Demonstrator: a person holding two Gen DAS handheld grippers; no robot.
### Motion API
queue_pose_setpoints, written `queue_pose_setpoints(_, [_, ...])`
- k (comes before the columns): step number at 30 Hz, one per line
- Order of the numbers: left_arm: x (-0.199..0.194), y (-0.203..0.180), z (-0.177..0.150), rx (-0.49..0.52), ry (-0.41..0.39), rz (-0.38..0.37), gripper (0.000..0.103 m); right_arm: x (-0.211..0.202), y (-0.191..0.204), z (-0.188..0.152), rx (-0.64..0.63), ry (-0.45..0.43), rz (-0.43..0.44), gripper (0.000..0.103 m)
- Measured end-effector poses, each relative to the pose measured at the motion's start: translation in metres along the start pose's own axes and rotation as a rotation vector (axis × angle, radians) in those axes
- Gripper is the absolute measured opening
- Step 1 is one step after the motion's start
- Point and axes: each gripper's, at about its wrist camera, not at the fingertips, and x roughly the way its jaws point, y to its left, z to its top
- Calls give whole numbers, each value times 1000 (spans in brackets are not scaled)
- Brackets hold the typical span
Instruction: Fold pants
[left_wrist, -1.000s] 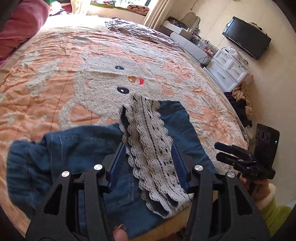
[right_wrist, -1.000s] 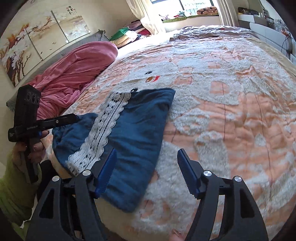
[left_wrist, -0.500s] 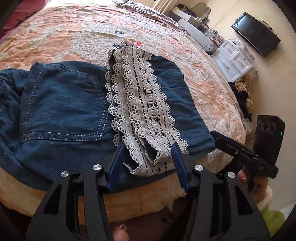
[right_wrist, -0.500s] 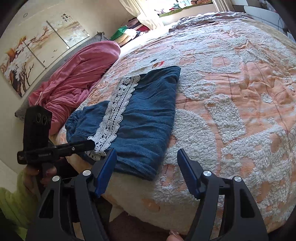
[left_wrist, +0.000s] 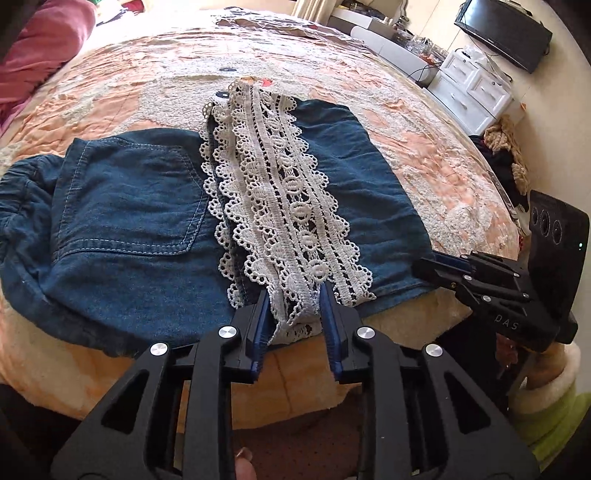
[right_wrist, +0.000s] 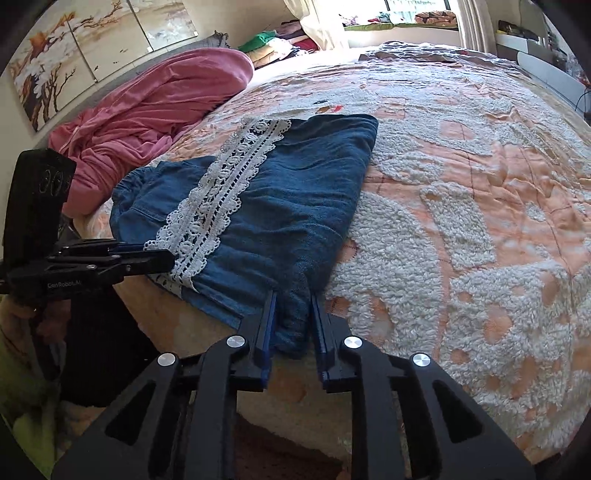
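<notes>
Blue denim pants (left_wrist: 122, 225) with a white lace strip (left_wrist: 280, 199) lie folded over at the near edge of the bed. My left gripper (left_wrist: 293, 299) is shut on the near end of the lace hem at the bed edge. My right gripper (right_wrist: 291, 302) is shut on the near denim corner (right_wrist: 291, 321) of the pants. The pants (right_wrist: 295, 199) and the lace (right_wrist: 225, 195) also show in the right wrist view. Each gripper shows in the other view, the right one (left_wrist: 439, 266) at the right and the left one (right_wrist: 147, 258) at the left.
The bed has an orange and white fleece blanket (right_wrist: 461, 206). A pink duvet (right_wrist: 155, 110) lies at the head side. White drawers (left_wrist: 472, 92), a TV (left_wrist: 502, 29) and a clothes pile (left_wrist: 506, 162) stand past the far side.
Both grippers have closed on the near edge of the pants: the left on the lace hem, the right on the denim corner. Both pulled back toward the bed edge.
</notes>
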Motion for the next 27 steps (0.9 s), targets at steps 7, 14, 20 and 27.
queue_pose_setpoints(7, [-2,-1,-1,-3,-11,3,24,-16,1,-2,16,-46,-28,48])
queue_pose_setpoints(14, [-5,1,-2,-7,-24,-2,26,-32,18,10,-36,-137,-64,48])
queue_pose_setpoints(20, [-9,2,-3,-16,-36,-3,27,-16,45,25,-141,-113,-91,48])
queue_pose_setpoints(27, [-17,7,-4,-21,-52,0,27,19,50,13,-172,-3,-128,48])
